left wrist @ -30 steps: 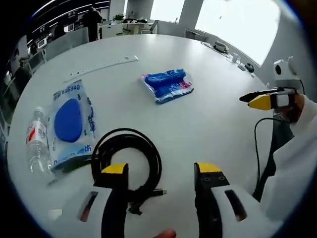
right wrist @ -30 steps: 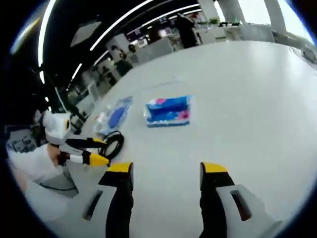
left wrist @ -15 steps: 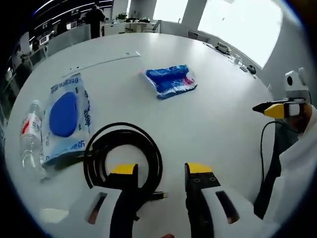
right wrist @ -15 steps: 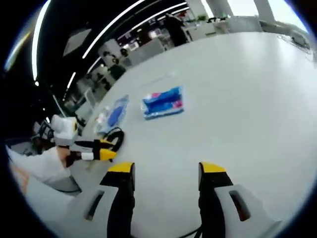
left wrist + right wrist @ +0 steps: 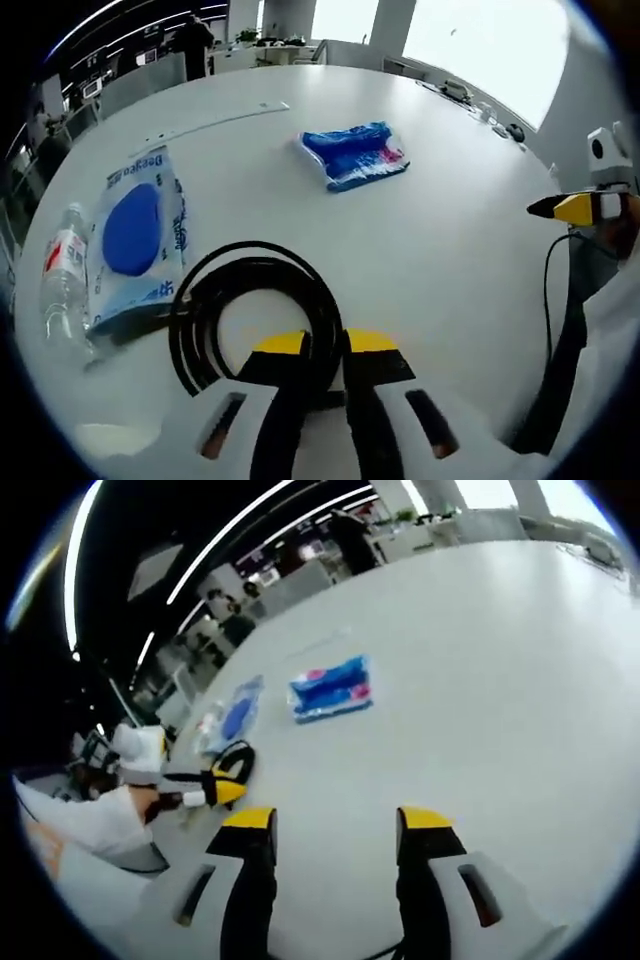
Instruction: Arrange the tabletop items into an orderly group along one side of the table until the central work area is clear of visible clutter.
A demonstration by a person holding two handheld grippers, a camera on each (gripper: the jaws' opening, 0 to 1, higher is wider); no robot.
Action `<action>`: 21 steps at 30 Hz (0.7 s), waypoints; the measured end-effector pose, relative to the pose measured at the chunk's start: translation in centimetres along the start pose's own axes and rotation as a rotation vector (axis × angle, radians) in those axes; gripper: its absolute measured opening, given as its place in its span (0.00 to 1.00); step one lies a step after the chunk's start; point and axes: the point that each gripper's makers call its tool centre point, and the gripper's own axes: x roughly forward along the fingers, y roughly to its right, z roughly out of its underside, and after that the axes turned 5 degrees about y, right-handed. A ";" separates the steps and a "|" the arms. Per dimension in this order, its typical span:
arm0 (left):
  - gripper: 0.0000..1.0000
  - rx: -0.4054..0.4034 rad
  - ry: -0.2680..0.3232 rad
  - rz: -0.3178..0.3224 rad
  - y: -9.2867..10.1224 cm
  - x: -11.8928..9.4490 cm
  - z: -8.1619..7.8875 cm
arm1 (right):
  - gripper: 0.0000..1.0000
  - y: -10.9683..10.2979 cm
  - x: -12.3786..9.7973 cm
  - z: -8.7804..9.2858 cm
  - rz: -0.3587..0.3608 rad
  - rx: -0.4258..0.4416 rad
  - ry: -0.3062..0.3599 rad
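Cable (image 5: pixel 255 310), black and coiled, lies on the white counter (image 5: pixel 440 240) nearest the person, and the left hand-held gripper (image 5: pixel 322 345) has its jaws nearly pressed together on the coil's near edge. Beyond the cable to its left sits a blue-and-white packet (image 5: pixel 140 235), with a water bottle (image 5: pixel 62 275) beside that. Farther past the cable rests a blue pouch (image 5: pixel 352 155). The right hand-held gripper (image 5: pixel 335 820) hovers spread over bare counter, well apart from the cable.
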 end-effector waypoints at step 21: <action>0.04 -0.142 0.223 0.137 3.2 -4.3 -6.4 | 0.43 -1.3 0.8 -0.5 -0.096 0.223 0.060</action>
